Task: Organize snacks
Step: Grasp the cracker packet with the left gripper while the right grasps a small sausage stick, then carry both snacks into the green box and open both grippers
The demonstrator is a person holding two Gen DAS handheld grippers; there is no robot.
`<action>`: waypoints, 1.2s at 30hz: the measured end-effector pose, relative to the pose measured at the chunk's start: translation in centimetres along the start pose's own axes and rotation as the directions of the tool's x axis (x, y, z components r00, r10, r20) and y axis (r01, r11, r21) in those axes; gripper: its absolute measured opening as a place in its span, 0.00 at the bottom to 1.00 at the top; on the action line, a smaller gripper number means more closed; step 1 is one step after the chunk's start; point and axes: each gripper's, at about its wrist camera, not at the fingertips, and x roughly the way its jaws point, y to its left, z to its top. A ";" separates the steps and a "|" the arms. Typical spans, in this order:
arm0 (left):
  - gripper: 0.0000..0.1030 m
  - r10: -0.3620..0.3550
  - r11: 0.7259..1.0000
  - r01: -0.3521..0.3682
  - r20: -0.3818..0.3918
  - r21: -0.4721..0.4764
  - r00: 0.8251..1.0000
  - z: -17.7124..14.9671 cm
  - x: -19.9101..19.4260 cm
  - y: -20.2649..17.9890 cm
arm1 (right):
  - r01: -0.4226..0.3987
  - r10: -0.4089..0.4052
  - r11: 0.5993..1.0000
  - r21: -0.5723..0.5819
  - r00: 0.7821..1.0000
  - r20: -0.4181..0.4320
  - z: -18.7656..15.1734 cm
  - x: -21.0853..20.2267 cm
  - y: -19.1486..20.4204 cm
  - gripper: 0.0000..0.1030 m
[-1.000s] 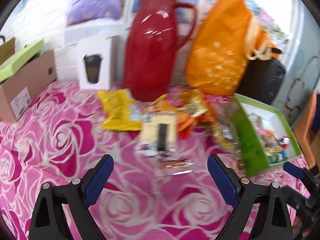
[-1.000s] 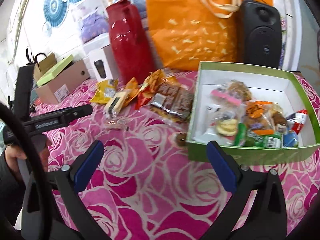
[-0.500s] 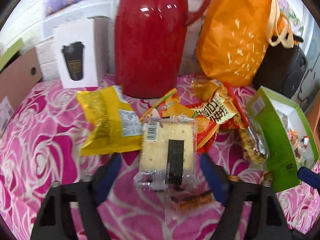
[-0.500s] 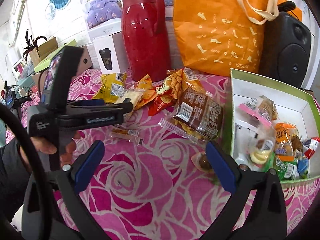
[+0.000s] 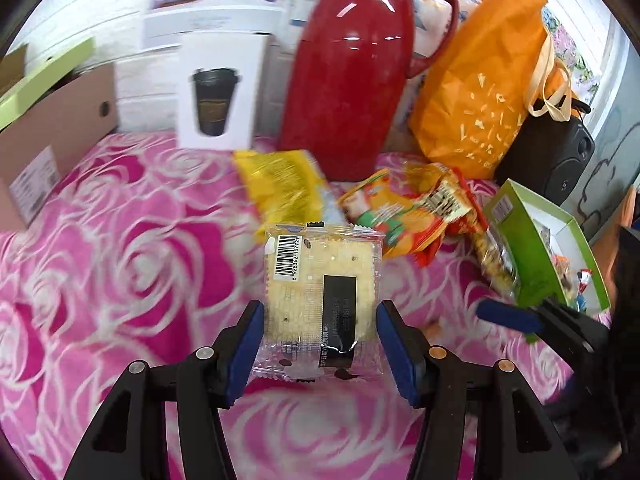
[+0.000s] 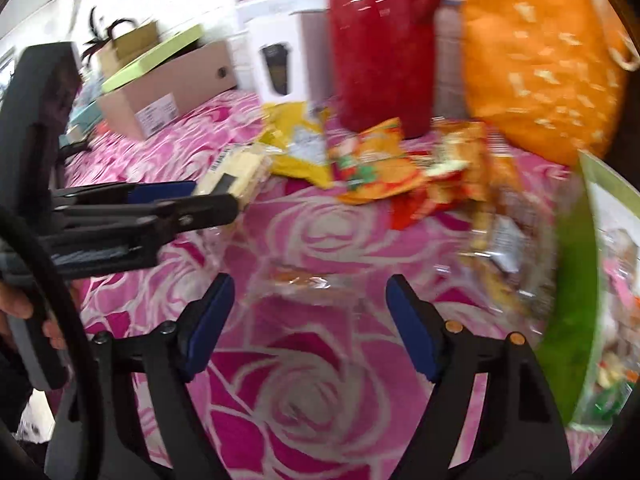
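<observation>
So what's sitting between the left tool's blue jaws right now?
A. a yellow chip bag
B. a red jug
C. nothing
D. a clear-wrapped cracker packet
D: the cracker packet lies between the left gripper's blue jaws, which press its two side edges.

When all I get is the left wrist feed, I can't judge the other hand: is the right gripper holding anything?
Observer: No. In the right wrist view the right gripper is open, with nothing between its fingers, above the pink rose-patterned tablecloth.
Operator: Anything just ahead of it?
Observer: A small clear-wrapped snack lies on the cloth by its fingertips. It is too blurred to name.
Operator: How does my left grip look from the side?
Observer: The left gripper is shut on the near end of the clear-wrapped square cracker packet. The rest of the packet sticks out beyond the fingers.
</observation>
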 end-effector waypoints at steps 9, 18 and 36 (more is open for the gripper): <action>0.57 0.001 0.999 -0.003 -0.031 -0.043 1.000 -2.1 -1.2 2.4 | 0.005 -0.003 0.999 0.051 0.999 -0.039 -0.3 3.3 -0.9 0.73; 0.57 -0.020 1.000 0.020 -0.026 -0.011 0.999 -2.8 -2.1 0.5 | 0.023 -0.022 0.997 0.075 1.000 -0.014 -1.3 0.7 -0.5 0.58; 0.57 -0.271 0.932 0.257 0.023 0.257 0.962 1.2 -5.9 -15.7 | 0.188 -0.265 0.943 0.276 0.923 0.278 -6.2 -17.1 -7.0 0.58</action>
